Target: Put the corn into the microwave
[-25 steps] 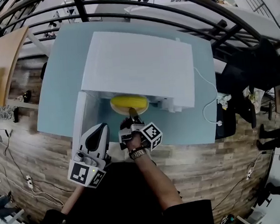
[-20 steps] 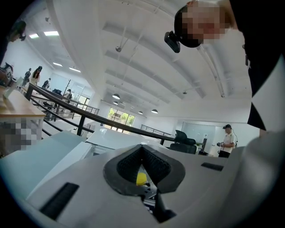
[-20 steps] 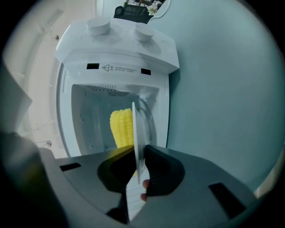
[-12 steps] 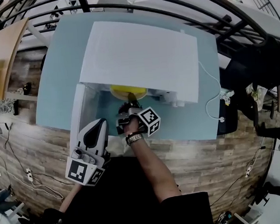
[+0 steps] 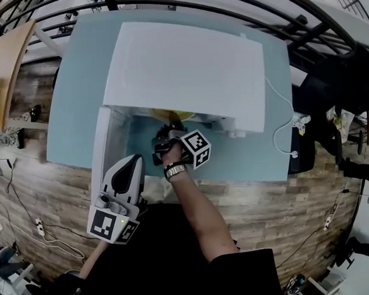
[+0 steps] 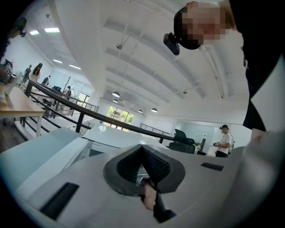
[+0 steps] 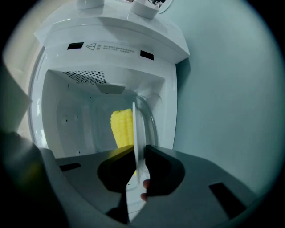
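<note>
Right gripper is at the mouth of the white microwave, centre frame, jaws pinching the rim of a thin plate. The corn rides on that plate, inside the cavity. Left gripper hangs at lower left, jaws pressed together on nothing.

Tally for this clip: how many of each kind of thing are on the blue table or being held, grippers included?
Microwave: 1
Plate: 1
Corn cob: 1
Power cable: 1
Grippers: 2 (left gripper, right gripper)
Total: 6
</note>
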